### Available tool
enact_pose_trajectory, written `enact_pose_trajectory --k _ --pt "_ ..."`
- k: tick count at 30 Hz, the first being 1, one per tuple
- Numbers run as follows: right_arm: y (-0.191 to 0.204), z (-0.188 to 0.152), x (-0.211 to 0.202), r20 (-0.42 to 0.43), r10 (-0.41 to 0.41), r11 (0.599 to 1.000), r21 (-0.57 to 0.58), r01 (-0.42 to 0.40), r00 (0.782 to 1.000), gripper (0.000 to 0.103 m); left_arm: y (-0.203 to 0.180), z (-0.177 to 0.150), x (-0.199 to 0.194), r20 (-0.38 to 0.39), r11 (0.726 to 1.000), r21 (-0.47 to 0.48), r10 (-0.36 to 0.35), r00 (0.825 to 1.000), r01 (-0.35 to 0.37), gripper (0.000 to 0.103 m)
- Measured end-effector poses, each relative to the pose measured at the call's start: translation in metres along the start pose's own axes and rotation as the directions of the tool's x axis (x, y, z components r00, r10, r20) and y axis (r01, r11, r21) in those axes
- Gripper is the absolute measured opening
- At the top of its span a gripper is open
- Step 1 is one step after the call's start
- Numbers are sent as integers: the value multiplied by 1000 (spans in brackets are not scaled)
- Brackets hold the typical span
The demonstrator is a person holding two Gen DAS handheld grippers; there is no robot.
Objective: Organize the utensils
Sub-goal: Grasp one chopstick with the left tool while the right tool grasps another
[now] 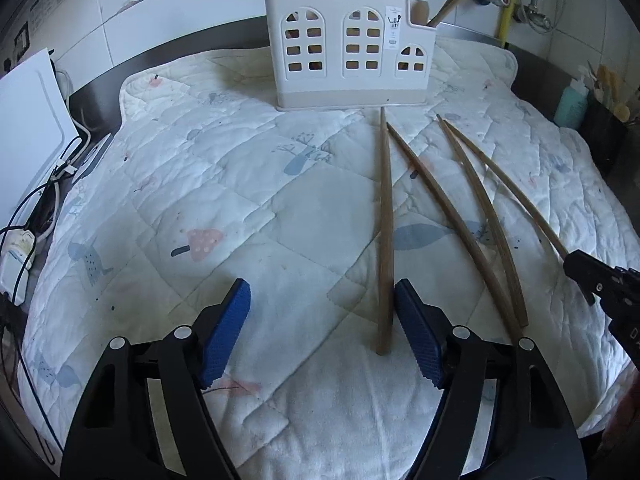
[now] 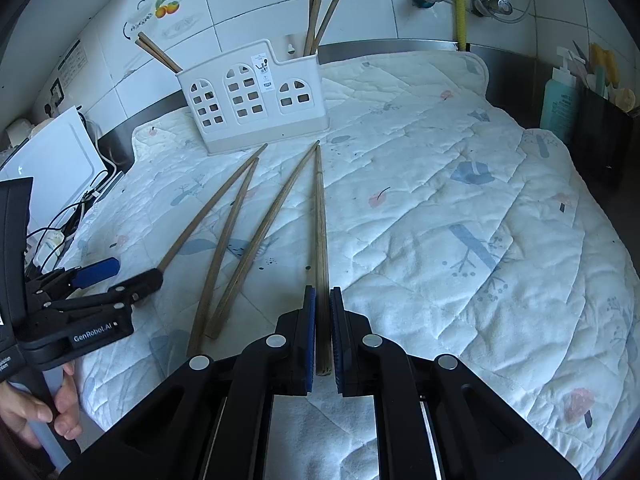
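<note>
Several wooden chopsticks lie on a white quilted mat (image 1: 248, 208), pointing toward a white utensil holder (image 1: 348, 48) that stands at the far edge with more chopsticks upright in it; the holder also shows in the right wrist view (image 2: 252, 100). My left gripper (image 1: 322, 312) is open low over the mat, with the leftmost chopstick (image 1: 386, 240) lying just inside its right finger. My right gripper (image 2: 323, 320) is shut on the rightmost chopstick (image 2: 320, 232), which still lies along the mat. The right gripper's tip (image 1: 580, 268) shows in the left wrist view at that chopstick's end.
A white board (image 1: 32, 128) and cables lie left of the mat. A teal bottle (image 2: 558, 100) and a dark container (image 2: 600, 136) with tools stand at the right. Pipes and a yellow hose (image 2: 460, 4) run on the tiled back wall.
</note>
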State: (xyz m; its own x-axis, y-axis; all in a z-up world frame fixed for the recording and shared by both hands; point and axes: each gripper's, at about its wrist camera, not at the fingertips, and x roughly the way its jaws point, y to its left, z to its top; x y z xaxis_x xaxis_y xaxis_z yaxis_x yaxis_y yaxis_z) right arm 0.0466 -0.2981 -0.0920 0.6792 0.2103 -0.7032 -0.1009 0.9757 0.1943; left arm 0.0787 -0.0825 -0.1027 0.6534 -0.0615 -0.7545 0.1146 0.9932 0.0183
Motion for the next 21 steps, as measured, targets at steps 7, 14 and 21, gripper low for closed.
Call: enact_pose_trajectory --k 7,14,21 --pt "0 0 3 -5 -1 1000 0 1 1000 7 -7 2 2 36 991 12 -130 991 130 35" --pt "1 0 5 -9 -2 1000 -1 2 1000 7 -20 0 4 47 976 67 -208 977 205 18" --pt "0 1 5 -8 -5 1000 -4 5 1000 7 -17 2 9 4 973 91 -214 977 213 11"
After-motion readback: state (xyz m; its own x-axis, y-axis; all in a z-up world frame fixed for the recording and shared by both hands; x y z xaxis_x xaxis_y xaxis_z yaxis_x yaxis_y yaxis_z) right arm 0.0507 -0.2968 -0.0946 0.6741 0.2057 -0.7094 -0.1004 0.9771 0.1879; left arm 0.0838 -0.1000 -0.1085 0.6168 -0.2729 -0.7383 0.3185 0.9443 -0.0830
